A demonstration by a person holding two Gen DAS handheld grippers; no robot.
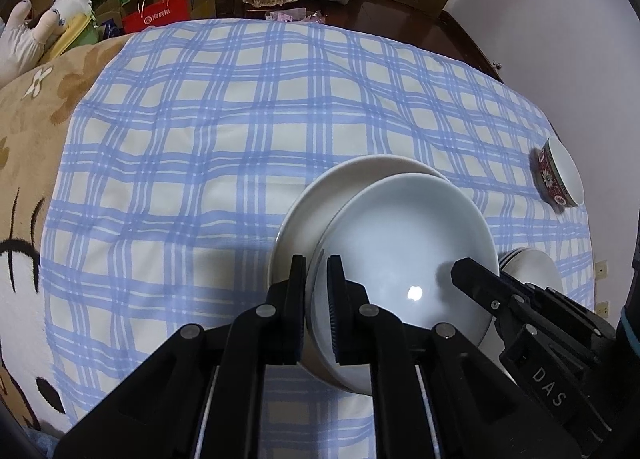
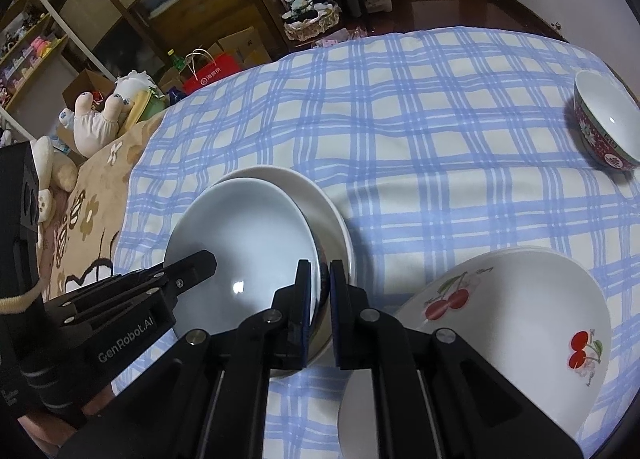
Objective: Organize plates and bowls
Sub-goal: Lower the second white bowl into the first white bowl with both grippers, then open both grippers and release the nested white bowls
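A pale blue-white bowl sits over a wider white plate on the blue checked cloth; I cannot tell whether they touch. My left gripper is shut on the bowl's left rim, one pad inside and one outside. My right gripper is shut on the opposite rim in the same way. From each wrist the other gripper shows one finger over the bowl's edge. A stack of white cherry-printed plates lies to the right. A red patterned bowl stands farther right.
The checked cloth covers a soft surface, with a beige flowered blanket along its left side and stuffed toys beyond. A red paper bag, boxes and a basket stand on the floor behind. A white wall runs close on the right.
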